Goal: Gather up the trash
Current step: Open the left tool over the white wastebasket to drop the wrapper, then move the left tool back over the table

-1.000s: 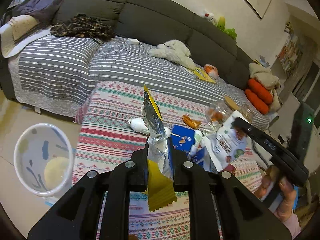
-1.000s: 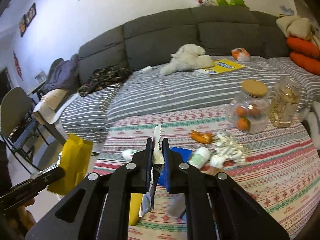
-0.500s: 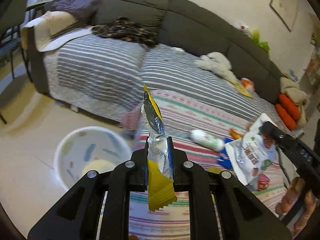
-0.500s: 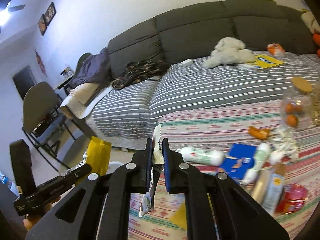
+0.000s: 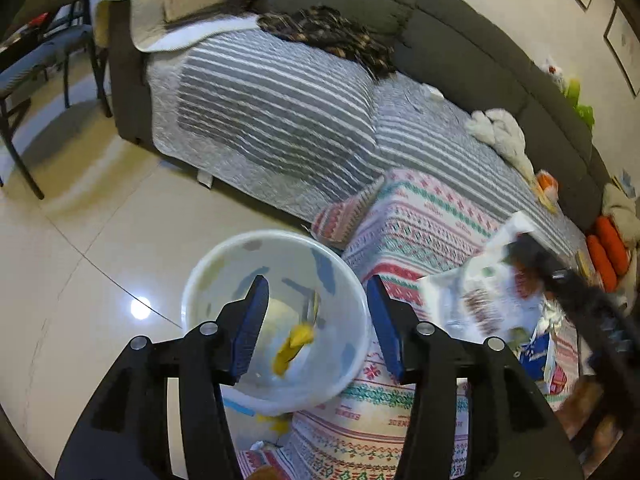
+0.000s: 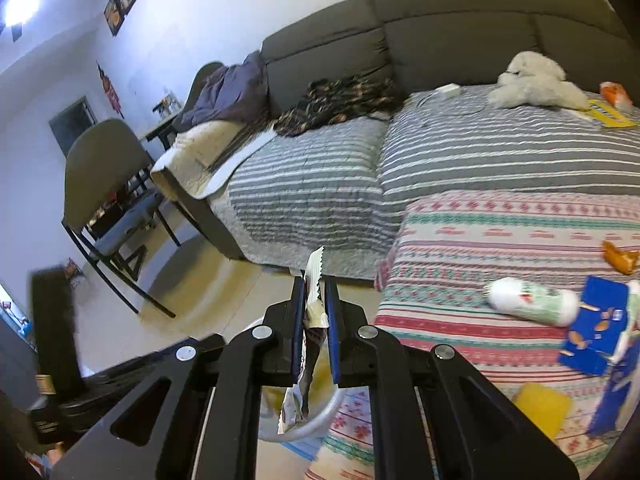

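Note:
My left gripper [image 5: 318,316] is open and empty, right above the white bin [image 5: 200,280] on the floor. A yellow foil wrapper [image 5: 294,346] is inside the bin, blurred. My right gripper [image 6: 314,312] is shut on a white snack bag [image 6: 314,276]; the bag hangs down between the fingers over the bin's rim [image 6: 320,420]. In the left wrist view the same white bag [image 5: 480,296] shows at the right, over the table edge, held by the blurred right gripper [image 5: 536,256].
The patterned table cover [image 6: 500,224] holds a white-green bottle [image 6: 528,300], a blue carton [image 6: 596,324], an orange wrapper [image 6: 620,260] and a yellow piece [image 6: 542,408]. A striped sofa [image 5: 280,108] stands behind. A chair [image 6: 104,184] is at the left on the tiled floor [image 5: 80,264].
My left gripper swung left over the bin, opened and let the yellow wrapper fall in. My right gripper moved left towards the bin with the white bag.

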Demonstrator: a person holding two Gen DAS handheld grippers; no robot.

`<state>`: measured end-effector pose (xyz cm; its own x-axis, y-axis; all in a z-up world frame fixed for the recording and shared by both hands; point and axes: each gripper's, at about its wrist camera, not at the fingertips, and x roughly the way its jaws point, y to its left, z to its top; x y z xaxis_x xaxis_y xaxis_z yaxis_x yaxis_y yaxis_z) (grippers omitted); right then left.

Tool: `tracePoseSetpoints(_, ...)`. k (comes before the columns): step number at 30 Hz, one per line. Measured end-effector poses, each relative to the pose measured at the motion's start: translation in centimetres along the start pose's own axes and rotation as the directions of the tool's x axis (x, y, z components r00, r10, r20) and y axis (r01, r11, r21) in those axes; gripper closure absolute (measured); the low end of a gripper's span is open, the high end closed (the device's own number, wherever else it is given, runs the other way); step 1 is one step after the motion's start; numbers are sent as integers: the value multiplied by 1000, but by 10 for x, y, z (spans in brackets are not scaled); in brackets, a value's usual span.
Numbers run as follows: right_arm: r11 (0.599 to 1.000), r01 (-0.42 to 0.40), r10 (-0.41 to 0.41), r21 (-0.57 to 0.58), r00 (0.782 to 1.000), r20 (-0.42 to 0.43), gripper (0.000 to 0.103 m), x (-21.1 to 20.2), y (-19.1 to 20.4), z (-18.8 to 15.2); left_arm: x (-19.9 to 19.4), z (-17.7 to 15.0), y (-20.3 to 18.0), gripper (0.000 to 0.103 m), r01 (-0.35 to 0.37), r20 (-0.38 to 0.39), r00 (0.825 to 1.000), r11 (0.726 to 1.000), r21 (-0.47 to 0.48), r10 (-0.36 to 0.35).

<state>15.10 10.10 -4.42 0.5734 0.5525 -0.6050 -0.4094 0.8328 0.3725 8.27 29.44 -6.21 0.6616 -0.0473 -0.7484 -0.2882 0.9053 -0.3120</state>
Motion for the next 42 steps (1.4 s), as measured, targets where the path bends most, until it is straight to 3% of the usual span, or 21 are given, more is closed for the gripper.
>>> tracePoseSetpoints(4, 1000, 2, -3, -27, 1000, -26, 93, 24, 15, -4, -18, 5, 11, 53, -87, 78, 993, 996, -16, 88)
tracePoseSetpoints(10, 998, -4, -1, -67, 998, -65, 93, 52, 36, -11, -35, 11, 31, 53, -158, 143, 976, 985, -67, 166)
tracePoseSetpoints(15, 996, -6, -2, -86, 996, -86, 93, 67, 47, -14, -40, 12, 41, 51, -180, 154, 969, 980, -87, 192)
tracePoseSetpoints(22, 993, -1, -11, -118, 994, -105, 91, 81, 60, -19, -46, 12, 53, 40, -222, 174, 955, 968, -115, 240)
tracePoseSetpoints(24, 992, 19, -33, -127, 993, -110, 79, 83, 61, -20, -44, 12, 55, 38, -233, 164, 954, 965, -118, 251)
tracePoseSetpoints(25, 991, 39, -53, -130, 993, -105, 58, 83, 62, -21, -43, 12, 56, 37, -241, 160, 953, 963, -119, 258)
tracePoseSetpoints(26, 989, 60, -73, -132, 993, -91, 46, 81, 62, -21, -43, 12, 56, 36, -247, 159, 952, 962, -119, 264)
tracePoseSetpoints(28, 984, 103, -112, -144, 992, -61, 42, 76, 60, -22, -43, 11, 54, 34, -265, 162, 946, 957, -116, 282)
tracePoseSetpoints(33, 954, 241, -240, -181, 970, 24, 21, 58, 55, -20, -42, 8, 43, 22, -325, 191, 921, 939, -109, 341)
tracePoseSetpoints(35, 942, 282, -276, -182, 959, 62, 13, 47, 50, -18, -42, 7, 34, 12, -352, 212, 906, 930, -102, 366)
tracePoseSetpoints(37, 931, 310, -301, -191, 950, 79, 12, 38, 43, -17, -42, 5, 23, 10, -372, 236, 894, 924, -87, 382)
tracePoseSetpoints(42, 901, 400, -382, -169, 915, 127, 9, 10, 21, -13, -44, 1, -8, 8, -377, 272, 884, 924, -65, 380)
